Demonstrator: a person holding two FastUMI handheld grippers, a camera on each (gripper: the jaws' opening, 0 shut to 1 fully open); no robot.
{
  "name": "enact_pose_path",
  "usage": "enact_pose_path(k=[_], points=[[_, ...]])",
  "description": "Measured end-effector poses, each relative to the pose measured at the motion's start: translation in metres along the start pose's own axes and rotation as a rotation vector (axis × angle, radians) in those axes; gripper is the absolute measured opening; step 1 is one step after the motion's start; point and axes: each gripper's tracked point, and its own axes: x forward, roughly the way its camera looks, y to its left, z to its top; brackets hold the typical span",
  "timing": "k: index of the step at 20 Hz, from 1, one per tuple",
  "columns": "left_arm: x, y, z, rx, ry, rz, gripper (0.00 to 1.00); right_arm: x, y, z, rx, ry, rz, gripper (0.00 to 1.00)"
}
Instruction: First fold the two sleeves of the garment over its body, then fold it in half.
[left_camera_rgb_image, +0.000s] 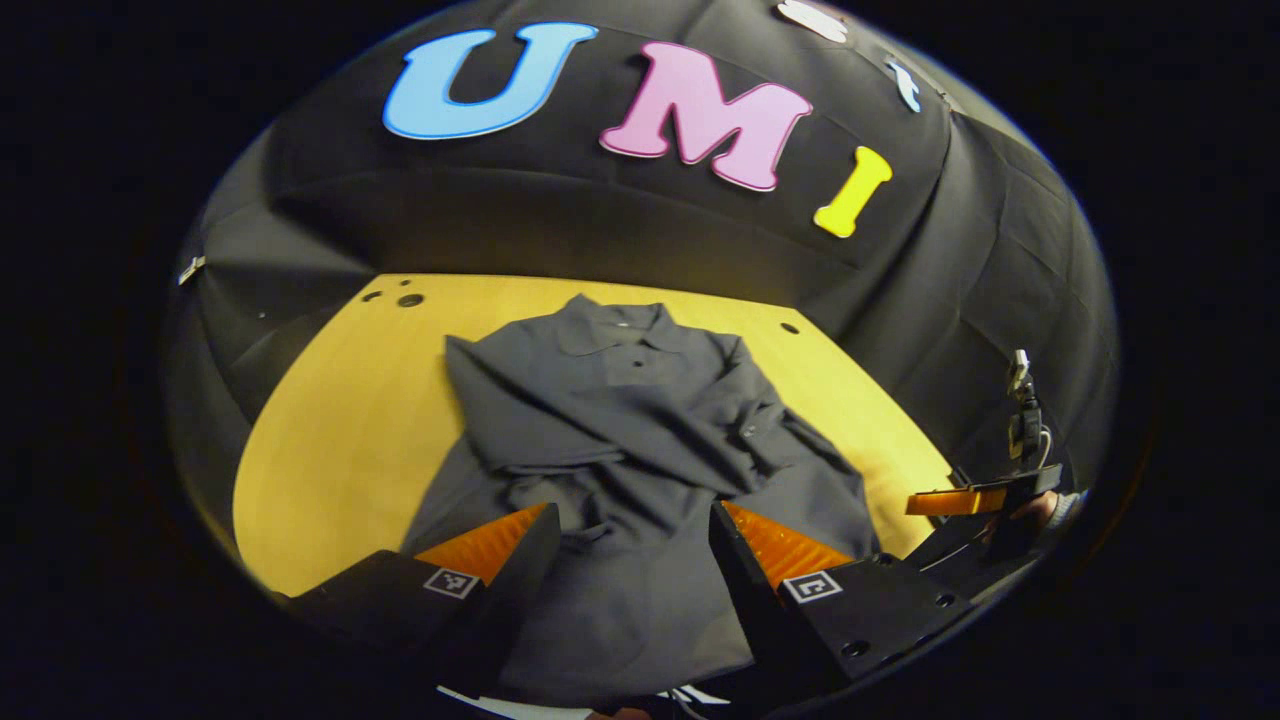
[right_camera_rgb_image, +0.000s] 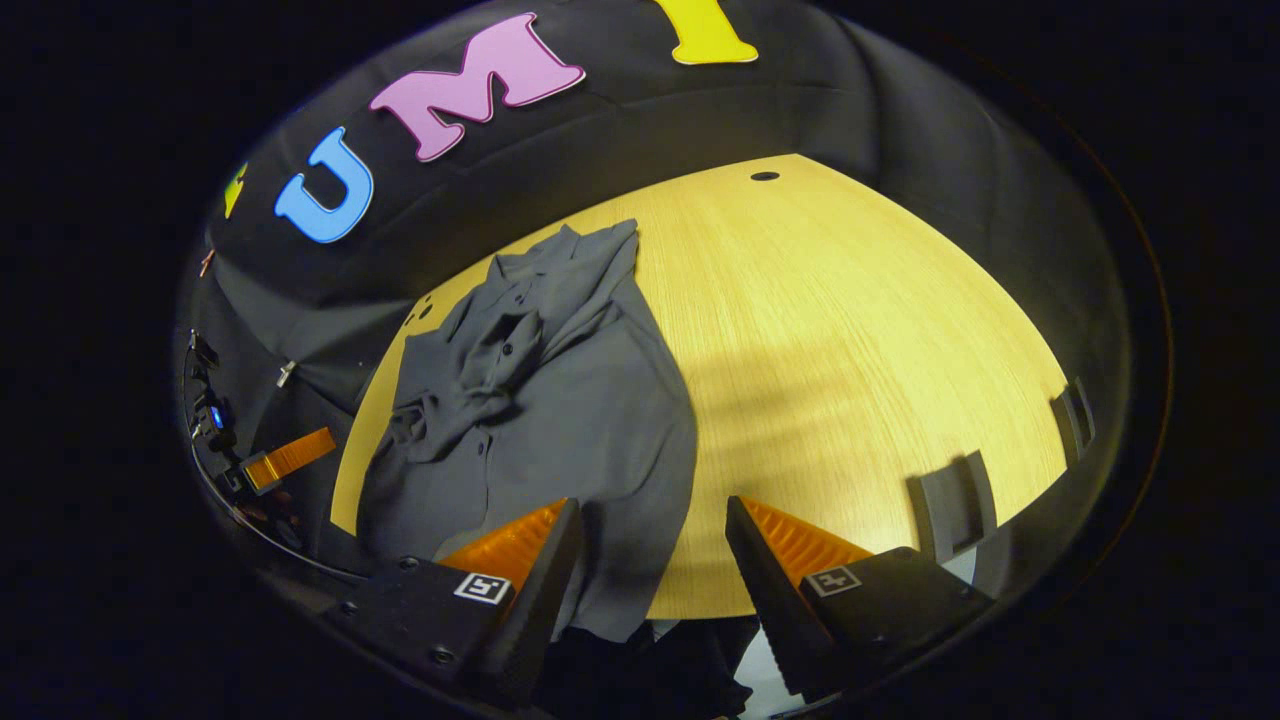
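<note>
A dark grey collared shirt (left_camera_rgb_image: 630, 440) lies on the yellow wooden table (left_camera_rgb_image: 340, 440), collar at the far side, both sleeves crossed over its body. My left gripper (left_camera_rgb_image: 632, 530) hovers open above the shirt's lower half, nothing between its fingers. The right gripper (left_camera_rgb_image: 985, 500) shows farther off at the right edge of the left gripper view, with a hand behind it. In the right gripper view the shirt (right_camera_rgb_image: 540, 410) lies to the left on the table (right_camera_rgb_image: 860, 340). My right gripper (right_camera_rgb_image: 655, 530) stands open over the shirt's near hem corner and the table's front edge. The left gripper (right_camera_rgb_image: 285, 455) appears far left.
Black cloth walls close in the table at the back and sides. Small round holes (left_camera_rgb_image: 410, 299) mark the table's far corners. Two dark brackets (right_camera_rgb_image: 955, 505) stand at the table's right edge in the right gripper view. Bare tabletop spreads to the shirt's right there.
</note>
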Motion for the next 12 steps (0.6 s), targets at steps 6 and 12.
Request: enact_pose_path(k=[6,12], points=[[-0.042,0.086,-0.101,-0.034,0.156,0.166,0.94,0.010,0.010,-0.053,0.017,0.092,-0.020,0.90],[-0.040,0.112,-0.144,-0.047,0.290,0.249,0.95,0.017,0.021,-0.070,0.040,0.119,-0.021,0.90]])
